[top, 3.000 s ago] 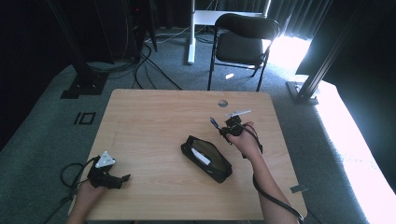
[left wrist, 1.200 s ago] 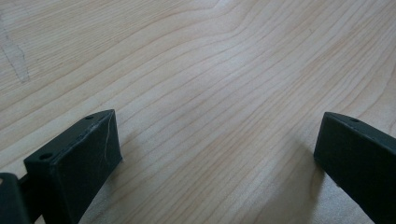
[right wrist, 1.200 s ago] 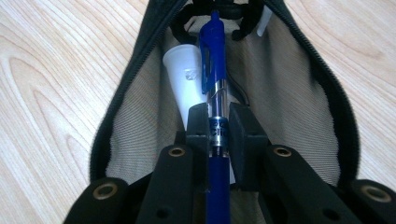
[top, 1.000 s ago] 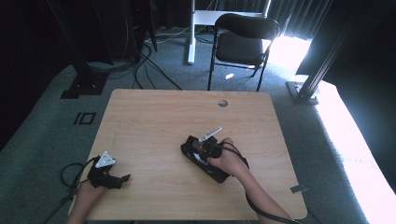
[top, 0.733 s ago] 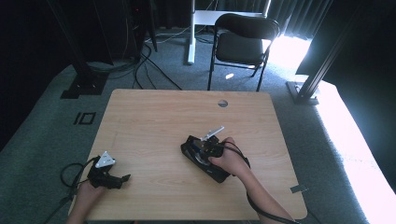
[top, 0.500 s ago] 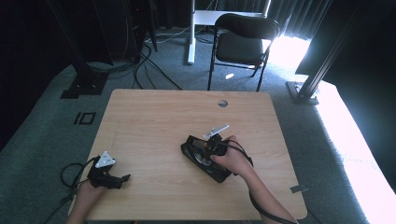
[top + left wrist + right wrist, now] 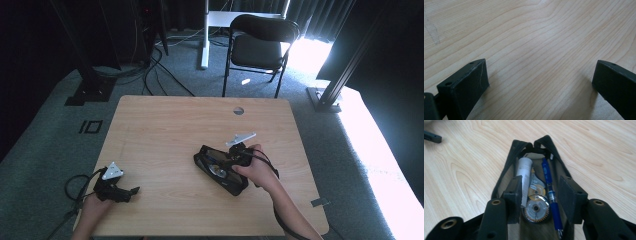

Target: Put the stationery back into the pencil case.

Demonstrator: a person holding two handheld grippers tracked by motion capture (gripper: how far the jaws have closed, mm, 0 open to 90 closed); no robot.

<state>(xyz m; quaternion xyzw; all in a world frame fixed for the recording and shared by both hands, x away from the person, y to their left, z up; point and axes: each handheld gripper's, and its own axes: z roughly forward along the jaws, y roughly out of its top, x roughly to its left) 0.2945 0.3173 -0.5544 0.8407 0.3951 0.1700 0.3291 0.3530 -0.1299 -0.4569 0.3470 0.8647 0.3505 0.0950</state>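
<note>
Grey carpet runs around my light wooden desk (image 7: 165, 130), with a black folding chair (image 7: 260, 42) beyond the far edge and black cables (image 7: 160, 65) trailing across the floor at the back left. Bright daylight washes over the carpet on the right.

On the desk, right of centre, lies a black fabric pencil case (image 7: 220, 170), open along its top and set at a slant. From the right tool's view I look straight down into it: a blue pen (image 7: 550, 192) lies along one side, a white paper-wrapped roll (image 7: 524, 173) along the other, and between them sits a clear correction-tape dispenser with toothed wheels (image 7: 535, 205).

My right tool (image 7: 541, 192) is lowered into the mouth of the case, its jaws partly open, one on each side of the dispenser and the pen. I cannot tell whether either pad is actually touching the contents; nothing is clamped between them. From the high camera I see my right hand (image 7: 257, 167) gripping this tool over the near end of the case, the grey three-cornered plate sticking up above it.

My left tool (image 7: 131, 191) rests near the front left corner of the desk, well apart from the case. Its own view shows both jaws spread wide over bare wood grain, with nothing between them. My left hand (image 7: 95, 207) holds it at the desk's edge.
</note>
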